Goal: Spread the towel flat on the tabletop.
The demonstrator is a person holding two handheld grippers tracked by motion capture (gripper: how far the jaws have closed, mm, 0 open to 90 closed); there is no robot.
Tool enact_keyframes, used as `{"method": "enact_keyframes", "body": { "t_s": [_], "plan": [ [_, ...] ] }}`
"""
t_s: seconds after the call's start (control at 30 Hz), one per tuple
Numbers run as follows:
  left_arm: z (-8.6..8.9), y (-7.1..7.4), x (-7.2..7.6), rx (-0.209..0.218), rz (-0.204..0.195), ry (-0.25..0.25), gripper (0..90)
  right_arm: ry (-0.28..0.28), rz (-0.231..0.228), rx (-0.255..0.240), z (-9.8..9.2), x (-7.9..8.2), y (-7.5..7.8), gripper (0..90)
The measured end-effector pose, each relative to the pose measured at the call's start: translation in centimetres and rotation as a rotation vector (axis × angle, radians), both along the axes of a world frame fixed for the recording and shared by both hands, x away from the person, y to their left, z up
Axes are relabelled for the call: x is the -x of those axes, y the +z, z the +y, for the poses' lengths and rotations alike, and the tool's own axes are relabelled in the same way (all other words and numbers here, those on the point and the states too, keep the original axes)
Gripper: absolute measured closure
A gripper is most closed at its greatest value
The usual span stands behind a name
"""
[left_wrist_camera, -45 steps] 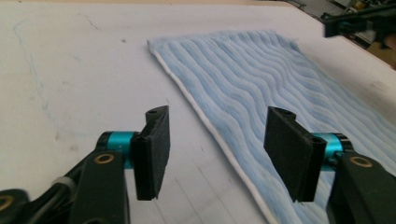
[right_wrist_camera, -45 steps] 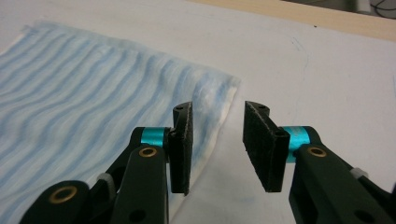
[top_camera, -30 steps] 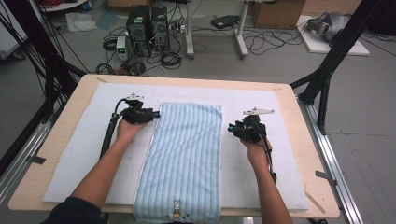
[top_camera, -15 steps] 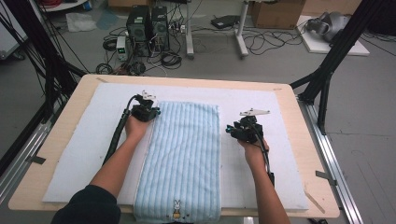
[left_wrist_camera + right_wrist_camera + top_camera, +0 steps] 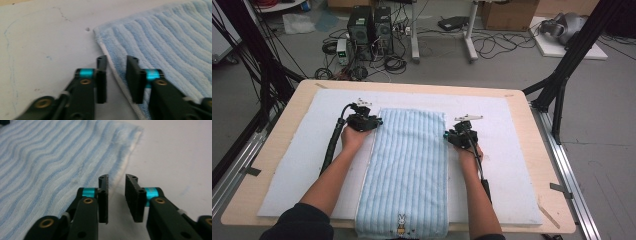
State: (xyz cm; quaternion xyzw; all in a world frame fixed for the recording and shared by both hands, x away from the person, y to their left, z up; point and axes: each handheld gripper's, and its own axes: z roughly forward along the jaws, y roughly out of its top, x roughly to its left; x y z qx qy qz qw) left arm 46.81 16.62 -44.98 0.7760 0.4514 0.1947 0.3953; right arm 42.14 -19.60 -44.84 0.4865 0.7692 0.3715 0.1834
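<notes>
towel [image 5: 404, 165]: flat on white mat [image 5: 512, 150]. left gripper [image 5: 376, 121] has slid up to its far left corner; right gripper [image 5: 447, 136] alongside right edge. both released, apparently poised to pinch.

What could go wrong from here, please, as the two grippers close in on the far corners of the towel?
The left gripper is open with its jaws straddling the blue towel's thin hem, so closing may catch only the edge and slip. The right gripper sits at the opposite hem, farther from its corner; an uneven lift could skew the towel on the white mat.
</notes>
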Motion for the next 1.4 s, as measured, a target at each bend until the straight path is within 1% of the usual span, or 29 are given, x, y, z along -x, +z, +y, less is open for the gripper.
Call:
{"method": "enact_keyframes", "body": {
  "t_s": [0.03,0.07,0.13,0.17,0.27,0.3,0.33,0.37,0.4,0.43,0.5,0.53,0.6,0.63,0.7,0.77,0.8,0.83,0.87,0.9,1.0,1.03,1.07,1.1,1.17,1.23,1.3,1.33,1.4],
  "plan": [
    [-0.2,0.0,0.1,-0.026,-0.013,-0.004,87.0,0.017,0.007,0.015,0.2,-0.2,0.1,87.8],
    [-0.4,0.1,0.1,-0.044,-0.020,0.000,87.8,0.017,0.007,0.037,0.5,-0.4,0.3,88.7],
    [-0.4,0.1,0.0,-0.045,-0.019,0.045,88.1,0.004,-0.005,0.098,0.9,-0.8,0.5,89.1],
    [-0.4,0.0,0.0,-0.035,-0.019,0.068,88.1,-0.008,-0.008,0.108,1.0,-1.0,0.5,89.1],
    [-0.3,0.0,-0.1,-0.027,-0.018,0.084,87.1,-0.030,-0.010,0.081,1.0,-1.4,0.4,87.5],
    [-0.2,0.0,-0.1,-0.043,-0.027,0.091,83.3,-0.036,-0.011,0.076,0.9,-1.4,0.4,81.9],
    [-0.1,0.1,-0.1,-0.050,-0.035,0.112,74.1,-0.039,-0.009,0.065,0.8,-1.4,0.4,76.4],
    [0.2,0.1,-0.1,-0.040,-0.041,0.126,66.5,-0.045,-0.005,0.050,0.7,-1.2,0.4,71.4],
    [0.6,0.1,-0.1,-0.025,-0.038,0.137,62.6,-0.040,-0.012,0.036,0.4,-1.1,0.5,70.2],
    [0.9,0.2,0.0,-0.008,-0.040,0.136,62.4,-0.039,-0.022,0.019,0.2,-0.8,0.6,68.2],
    [1.5,0.3,0.4,0.032,-0.029,0.108,61.8,-0.018,-0.026,-0.026,-0.3,-0.2,0.8,66.7],
    [1.7,0.3,0.7,0.060,-0.009,0.082,61.7,-0.008,-0.021,-0.035,-0.4,0.2,0.9,66.8],
    [1.7,0.1,1.2,0.088,0.028,0.019,60.8,0.041,-0.026,-0.034,-0.4,1.0,0.9,66.7],
    [1.5,-0.1,1.5,0.089,0.040,-0.002,59.8,0.052,-0.028,-0.028,-0.4,1.4,0.8,66.0],
    [1.2,-0.1,1.9,0.066,0.020,-0.024,57.2,0.074,-0.003,-0.030,-0.3,2.0,0.9,63.1],
    [0.7,-0.1,2.1,0.025,0.004,-0.024,59.0,0.096,-0.028,-0.030,-0.1,2.8,1.2,63.1],
    [0.5,-0.1,2.2,-0.009,-0.013,-0.031,64.1,0.107,-0.029,-0.024,0.0,3.3,1.4,62.6],
    [0.5,0.0,2.2,-0.012,-0.021,-0.039,74.2,0.120,-0.028,-0.017,0.1,3.6,1.5,62.1],
    [0.3,0.0,2.3,-0.054,-0.032,-0.014,86.9,0.130,-0.023,-0.007,0.2,4.0,1.6,61.7],
    [0.2,0.0,2.3,-0.070,-0.048,-0.001,86.9,0.135,-0.033,0.006,0.2,4.3,1.7,61.7],
    [0.2,0.0,2.2,-0.051,-0.040,0.024,86.0,0.146,-0.048,-0.003,-0.1,5.2,1.8,60.6],
    [0.4,0.0,2.2,-0.053,-0.043,0.039,79.5,0.146,-0.042,-0.011,-0.2,5.5,1.8,60.4],
    [0.6,0.0,2.3,-0.040,-0.039,0.064,67.3,0.149,-0.044,-0.011,-0.3,5.7,1.8,59.7],
    [0.9,0.0,2.4,-0.018,-0.036,0.072,59.5,0.152,-0.040,-0.014,-0.4,5.9,1.8,58.7],
    [1.8,0.0,2.7,0.022,-0.037,0.083,53.5,0.167,-0.034,-0.015,-0.6,6.4,1.6,59.0],
    [2.5,0.2,3.2,0.053,-0.039,0.079,48.2,0.206,-0.024,-0.003,-0.4,6.9,1.3,60.6],
    [3.2,0.4,4.1,0.085,-0.071,0.066,46.3,0.246,-0.013,0.001,-0.1,7.3,0.9,62.7],
    [3.4,0.5,4.5,0.093,-0.075,0.052,45.5,0.257,-0.006,-0.001,0.0,7.5,0.7,63.4],
    [4.2,0.7,5.5,0.145,-0.106,0.027,42.7,0.269,-0.001,0.026,0.3,7.6,0.2,64.7]
  ]
}}
